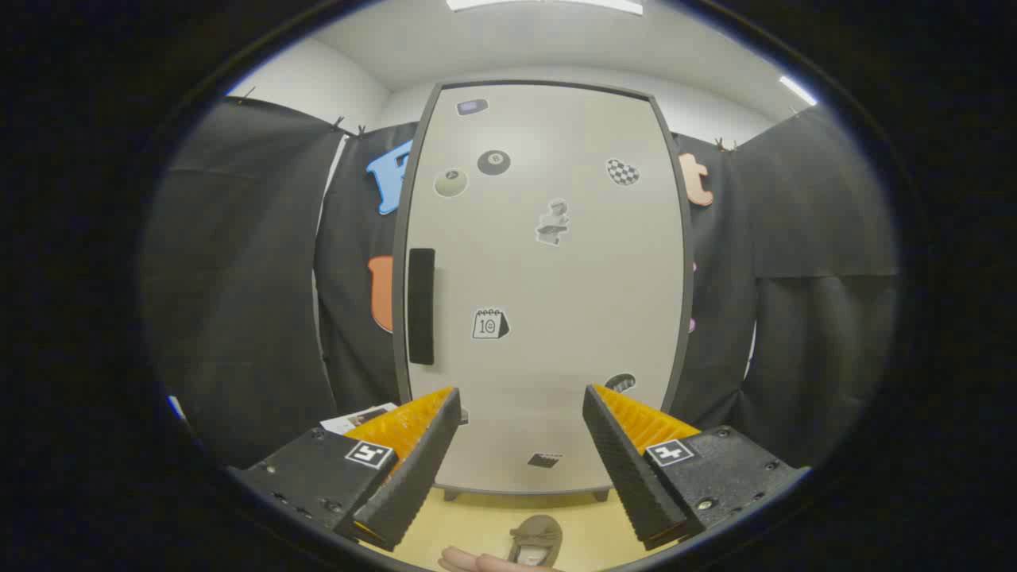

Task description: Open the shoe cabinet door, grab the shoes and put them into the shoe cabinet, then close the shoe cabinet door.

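Gripper (520, 421) fingers spread wide, holding nothing, squared to the closed shoe cabinet door (548, 302) at centre frame. Handle (421, 306) sits centre left, presumably first target. Shoe (536, 540) waits on floor, bottom centre.

Shoe cabinet (548, 286) upright beyond the parted gripper (520, 429) fingers, door shut, shoe (535, 539) on floor before it

Yellow floor (477, 528) under the closed shoe cabinet (544, 318) and a shoe (536, 539).
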The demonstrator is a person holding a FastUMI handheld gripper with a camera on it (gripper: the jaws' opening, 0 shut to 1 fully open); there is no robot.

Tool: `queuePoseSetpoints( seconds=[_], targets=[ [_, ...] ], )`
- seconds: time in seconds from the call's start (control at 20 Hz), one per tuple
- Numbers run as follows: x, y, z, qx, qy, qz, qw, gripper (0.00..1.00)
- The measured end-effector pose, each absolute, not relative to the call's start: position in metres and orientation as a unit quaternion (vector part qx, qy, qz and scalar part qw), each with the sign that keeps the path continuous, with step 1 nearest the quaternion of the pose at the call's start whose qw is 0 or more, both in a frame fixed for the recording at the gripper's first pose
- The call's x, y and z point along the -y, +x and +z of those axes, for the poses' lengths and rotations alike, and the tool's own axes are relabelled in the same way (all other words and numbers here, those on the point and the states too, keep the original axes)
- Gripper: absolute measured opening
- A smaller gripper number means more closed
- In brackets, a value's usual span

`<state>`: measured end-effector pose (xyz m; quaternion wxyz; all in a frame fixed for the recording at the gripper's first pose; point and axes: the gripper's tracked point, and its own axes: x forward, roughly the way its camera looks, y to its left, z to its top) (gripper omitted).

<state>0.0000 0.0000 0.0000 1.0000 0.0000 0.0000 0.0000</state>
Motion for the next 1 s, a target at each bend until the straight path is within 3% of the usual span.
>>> queuePoseSetpoints(
  seconds=[1.0],
  targets=[
    [-0.037,0.008,0.007,0.000,0.011,0.023,1.000,1.00]
  ],
)
